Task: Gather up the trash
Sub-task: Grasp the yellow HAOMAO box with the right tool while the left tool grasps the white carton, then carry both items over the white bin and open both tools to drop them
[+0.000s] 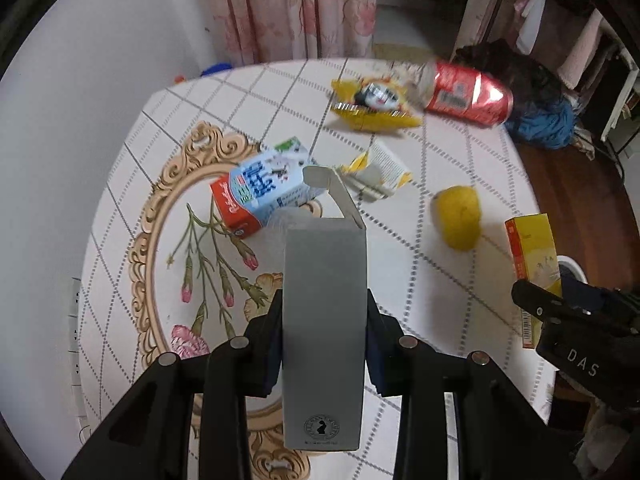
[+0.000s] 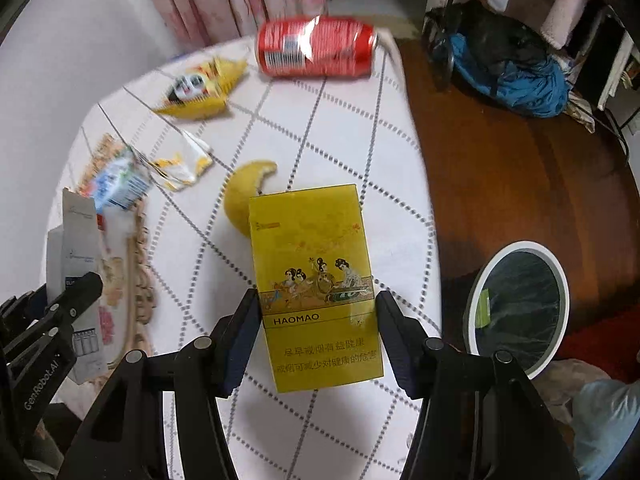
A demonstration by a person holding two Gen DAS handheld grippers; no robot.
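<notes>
Left gripper [image 1: 324,320] clamps grey carton [image 1: 324,320]; right gripper [image 2: 318,316] clamps yellow pack [image 2: 316,280] above table [image 2: 320,128], bin [image 2: 520,304] beside

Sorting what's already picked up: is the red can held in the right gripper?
No, the right gripper is shut on the yellow box; the red can lies on the table.

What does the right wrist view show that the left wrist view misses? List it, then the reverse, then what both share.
Only the right wrist view shows the trash bin's lined opening on the floor and the yellow box's printed front. Only the left wrist view shows the flower picture on the tablecloth and the grey box's round logo. Both show the red can, milk carton, lemon peel and snack wrappers.
</notes>
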